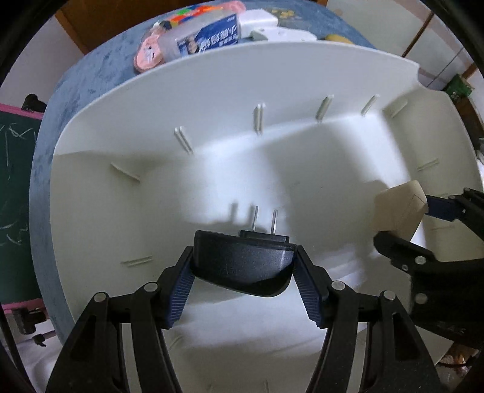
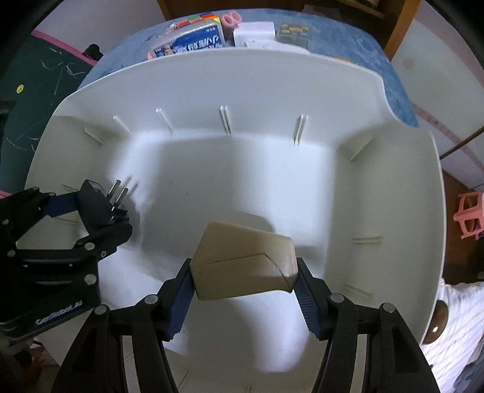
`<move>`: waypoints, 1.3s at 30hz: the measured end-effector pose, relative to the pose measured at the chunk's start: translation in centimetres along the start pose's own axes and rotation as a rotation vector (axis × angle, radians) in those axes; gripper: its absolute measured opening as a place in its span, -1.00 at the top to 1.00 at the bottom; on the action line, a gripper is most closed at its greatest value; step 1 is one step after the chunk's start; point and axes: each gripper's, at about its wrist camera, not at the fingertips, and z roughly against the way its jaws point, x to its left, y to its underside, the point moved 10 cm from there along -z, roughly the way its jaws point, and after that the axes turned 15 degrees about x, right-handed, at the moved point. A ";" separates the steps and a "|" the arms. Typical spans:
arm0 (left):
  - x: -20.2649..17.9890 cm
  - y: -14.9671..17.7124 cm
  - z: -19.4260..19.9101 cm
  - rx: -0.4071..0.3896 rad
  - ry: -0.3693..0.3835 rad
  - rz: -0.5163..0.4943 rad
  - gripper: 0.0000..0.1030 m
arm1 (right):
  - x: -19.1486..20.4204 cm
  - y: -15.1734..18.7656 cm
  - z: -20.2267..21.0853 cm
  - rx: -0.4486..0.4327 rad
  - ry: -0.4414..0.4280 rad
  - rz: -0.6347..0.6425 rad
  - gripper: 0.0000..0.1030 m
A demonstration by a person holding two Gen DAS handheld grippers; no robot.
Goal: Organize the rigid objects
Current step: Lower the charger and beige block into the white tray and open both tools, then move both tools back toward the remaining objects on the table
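My left gripper (image 1: 243,266) is shut on a black power adapter (image 1: 242,263) with two metal prongs pointing forward, held inside a large white plastic bin (image 1: 211,99). My right gripper (image 2: 243,272) is shut on a beige block (image 2: 245,263), also held inside the bin (image 2: 272,81). In the left wrist view the beige block (image 1: 399,211) and the right gripper (image 1: 408,229) show at the right. In the right wrist view the adapter (image 2: 96,205) and the left gripper (image 2: 90,214) show at the left. The bin floor under both is bare.
Behind the bin, on the blue cloth (image 1: 90,75), lie a blue-and-white packet (image 1: 208,36), a pink item (image 1: 148,54), a colourful cube (image 2: 196,19), a white box (image 2: 254,31) and a dark remote-like item (image 2: 293,33). A green chalkboard (image 1: 15,181) stands left. A pink stool (image 2: 469,214) stands right.
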 end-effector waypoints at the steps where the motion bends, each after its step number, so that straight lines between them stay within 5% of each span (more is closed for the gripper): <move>1: 0.1 0.0 -0.1 0.007 -0.001 0.007 -0.30 | 0.0 -0.1 -0.1 0.000 -0.003 -0.002 -0.27; 3: 0.2 0.2 -0.5 0.031 0.008 0.018 -0.32 | 0.0 0.1 0.1 -0.008 -0.008 -0.006 -0.43; 6: -0.5 0.4 -0.7 0.063 0.037 0.006 -0.61 | 0.3 0.3 0.6 -0.024 -0.026 -0.004 -0.48; 15: -1.2 1.8 1.0 0.084 0.091 -0.010 -0.66 | 0.4 0.9 3.5 -0.092 -0.067 0.002 -0.48; 24: -1.3 1.4 6.1 -0.009 0.120 0.010 -0.66 | -2.3 1.5 6.6 -0.125 -0.083 -0.072 -0.48; 39: -0.6 -3.0 17.7 -0.291 0.154 0.009 -0.66 | -3.9 0.6 14.4 -0.281 -0.133 -0.141 -0.48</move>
